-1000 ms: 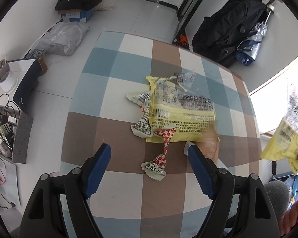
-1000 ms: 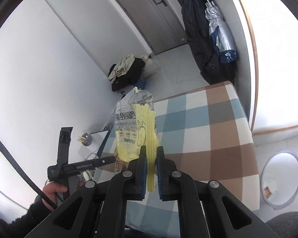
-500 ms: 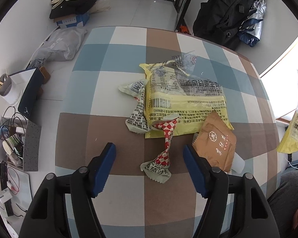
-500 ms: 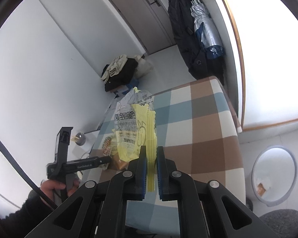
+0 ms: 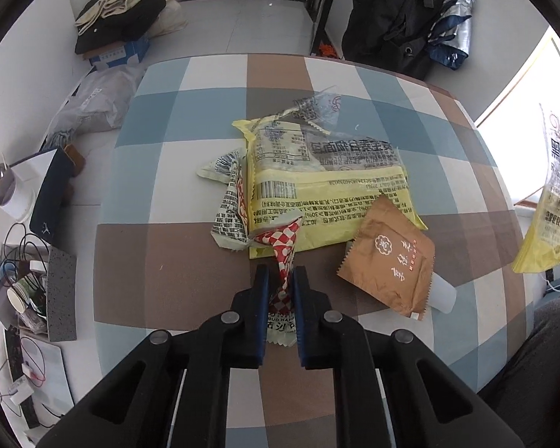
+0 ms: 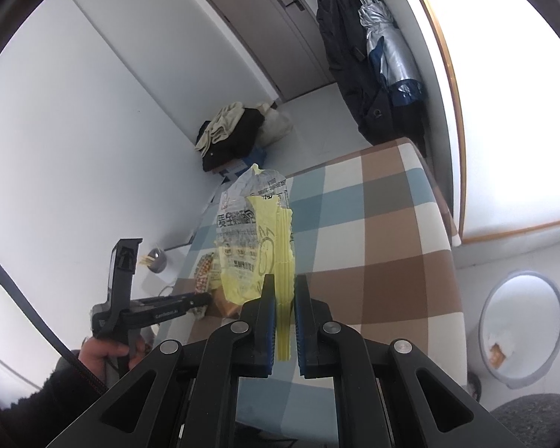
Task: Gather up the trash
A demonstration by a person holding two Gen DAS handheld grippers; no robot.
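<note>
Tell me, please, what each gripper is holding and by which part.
The left gripper pinches the red-checkered wrapper at its twisted middle. The right gripper holds a yellow bag by its crimped bottom edge.

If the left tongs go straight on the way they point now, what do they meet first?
Probably the checked tablecloth just ahead; the left tongs, shut on the red checkered wrapper, point steeply down. The big yellow bag lies beyond, though depth is unclear.

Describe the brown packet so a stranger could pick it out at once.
Start at the checked table and find the big yellow bag in its middle. The brown packet overlaps that bag's near right corner: the only plain brown, square sachet, printed with white characters.
</note>
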